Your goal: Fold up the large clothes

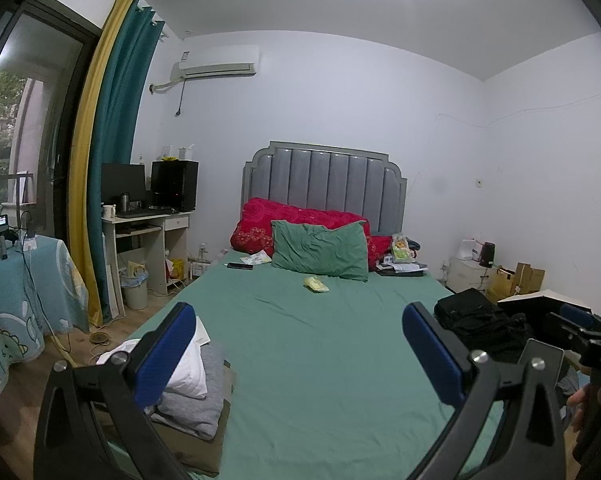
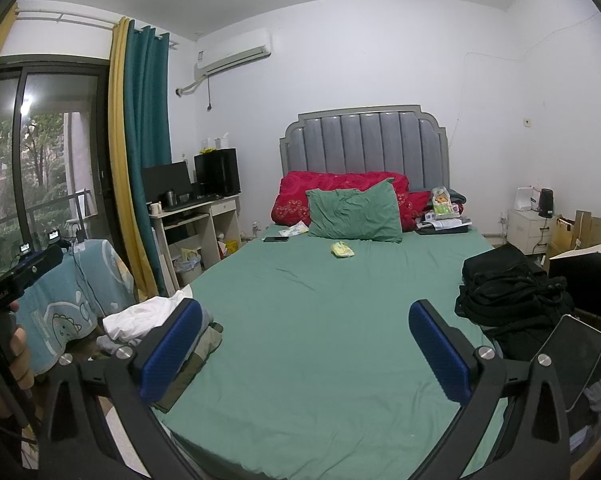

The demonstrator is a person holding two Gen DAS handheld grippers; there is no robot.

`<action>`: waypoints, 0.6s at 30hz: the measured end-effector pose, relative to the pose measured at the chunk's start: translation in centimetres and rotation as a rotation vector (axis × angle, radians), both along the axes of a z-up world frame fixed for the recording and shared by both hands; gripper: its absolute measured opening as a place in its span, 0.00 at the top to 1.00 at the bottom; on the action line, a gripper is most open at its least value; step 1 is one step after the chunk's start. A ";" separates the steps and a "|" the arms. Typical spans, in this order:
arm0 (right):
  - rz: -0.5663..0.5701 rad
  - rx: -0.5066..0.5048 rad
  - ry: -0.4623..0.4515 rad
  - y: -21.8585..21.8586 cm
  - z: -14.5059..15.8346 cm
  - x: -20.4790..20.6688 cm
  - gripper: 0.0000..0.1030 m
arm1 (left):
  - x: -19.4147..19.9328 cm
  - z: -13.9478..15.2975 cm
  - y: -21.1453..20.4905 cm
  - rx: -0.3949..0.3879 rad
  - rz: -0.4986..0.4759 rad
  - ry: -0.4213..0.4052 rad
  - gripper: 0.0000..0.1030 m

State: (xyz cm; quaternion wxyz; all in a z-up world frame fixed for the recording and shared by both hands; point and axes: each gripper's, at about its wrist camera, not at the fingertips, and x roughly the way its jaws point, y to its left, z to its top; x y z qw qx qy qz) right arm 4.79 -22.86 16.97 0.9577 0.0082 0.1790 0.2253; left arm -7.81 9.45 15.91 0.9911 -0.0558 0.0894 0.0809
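Hovering above the foot of the bed [image 1: 320, 340], the left gripper [image 1: 300, 356] has its blue-padded fingers [image 1: 164, 354] spread wide with nothing between them. The right gripper [image 2: 306, 350] hangs over the same green sheet, its fingers [image 2: 440, 354] equally wide apart and empty.

The clothes are at the bed's left edge: a stack of folded garments [image 1: 198, 396], white on top of grey over an olive piece, lies just behind the left gripper's left finger. In the right wrist view the same pile [image 2: 148, 320] shows as rumpled white cloth over grey and olive layers beside that gripper's left finger.

A black backpack [image 2: 508, 292] sits at the bed's right edge. Near the headboard [image 1: 324, 184] lie a green pillow [image 1: 320, 250], a red quilt [image 1: 268, 220], a dark phone [image 1: 239, 266] and a small yellow packet [image 1: 316, 285]. A desk [image 1: 148, 236] with a monitor stands beside the teal curtain [image 1: 116, 140].
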 end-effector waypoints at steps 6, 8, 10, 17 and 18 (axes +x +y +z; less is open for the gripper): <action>-0.002 0.000 0.000 0.1 0.0 -0.1 0.00 | 0.0 0.0 0.0 -0.001 -0.002 0.002 0.00; -0.001 0.000 -0.001 0.0 0.0 0.0 0.00 | 0.1 0.0 0.0 -0.002 -0.003 0.001 0.00; -0.001 0.000 0.001 0.1 -0.1 -0.1 0.00 | 0.1 0.0 0.0 -0.001 -0.002 0.000 0.00; 0.000 0.000 0.001 0.2 0.0 -0.2 0.00 | 0.0 0.0 -0.2 -0.001 -0.001 0.003 0.00; -0.001 0.000 0.001 0.2 -0.1 -0.2 0.00 | 0.0 0.0 -0.2 -0.001 0.000 0.004 0.00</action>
